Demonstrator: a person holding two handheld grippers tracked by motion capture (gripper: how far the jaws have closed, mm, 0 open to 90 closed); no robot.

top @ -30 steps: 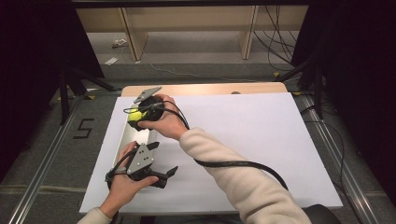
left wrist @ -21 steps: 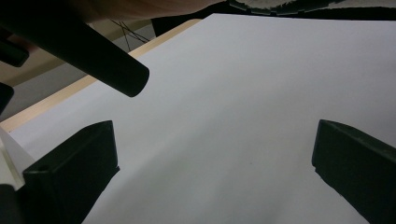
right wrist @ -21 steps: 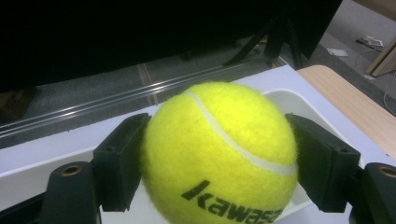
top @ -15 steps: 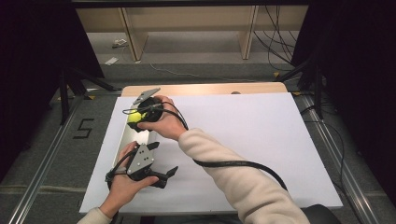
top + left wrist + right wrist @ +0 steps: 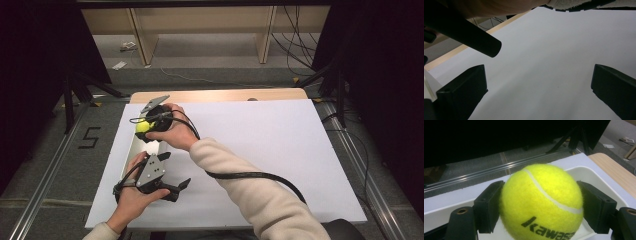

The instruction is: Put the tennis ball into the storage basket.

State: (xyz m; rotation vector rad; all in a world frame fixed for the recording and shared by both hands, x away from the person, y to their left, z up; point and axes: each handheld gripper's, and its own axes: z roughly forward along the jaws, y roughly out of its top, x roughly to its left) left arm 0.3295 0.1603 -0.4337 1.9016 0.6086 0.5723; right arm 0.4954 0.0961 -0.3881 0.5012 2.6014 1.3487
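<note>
A yellow tennis ball (image 5: 142, 126) marked "kawasa.." (image 5: 541, 202) sits squeezed between the two black jaws of my right gripper (image 5: 541, 207). That right gripper (image 5: 148, 125) is held across to the table's left side, with the ball just above a long white tray (image 5: 132, 151) whose rim (image 5: 599, 178) curves behind it. My left gripper (image 5: 180, 190) is near the front left of the table, low over the white sheet. Its jaws stand wide apart with nothing between them (image 5: 539, 92).
A white sheet (image 5: 260, 145) covers the table; a wooden strip (image 5: 225, 95) shows along the far edge. The right gripper's black cable (image 5: 250, 175) trails over the sleeve. A dark tube (image 5: 474, 37) crosses the upper left of the left gripper view. Shelving stands beyond the table.
</note>
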